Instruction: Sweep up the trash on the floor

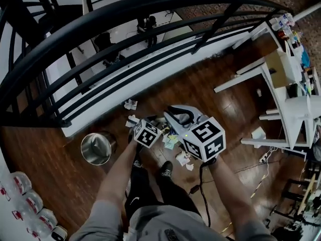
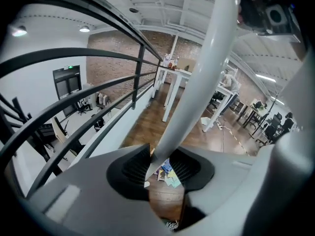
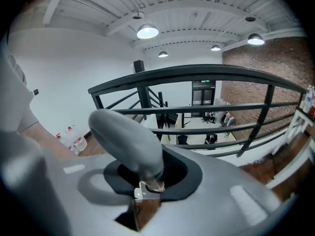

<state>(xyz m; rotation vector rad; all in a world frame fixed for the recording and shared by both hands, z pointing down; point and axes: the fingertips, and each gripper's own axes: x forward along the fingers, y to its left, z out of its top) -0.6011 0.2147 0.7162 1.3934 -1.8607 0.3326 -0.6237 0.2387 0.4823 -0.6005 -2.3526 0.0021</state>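
Scraps of coloured and white paper, the trash (image 1: 171, 141), lie on the wooden floor in front of the person's feet, and a crumpled white piece (image 1: 130, 104) lies nearer the railing. Both grippers hang close together over the pile in the head view. My left gripper (image 2: 160, 173) is shut on a long white pole (image 2: 197, 82) that slants up between its jaws. Past the pole the trash (image 2: 167, 176) shows below. My right gripper (image 3: 150, 181) is shut on a thick grey handle (image 3: 128, 136) with a rounded end. The lower ends of both tools are hidden.
A black metal railing (image 1: 150, 14) curves along the floor's edge just beyond the trash. A shiny metal bin (image 1: 96, 148) stands to the left. White tables (image 1: 281, 79) and a cable on the floor (image 1: 251, 167) lie to the right. Water bottles (image 1: 22, 195) line the near left.
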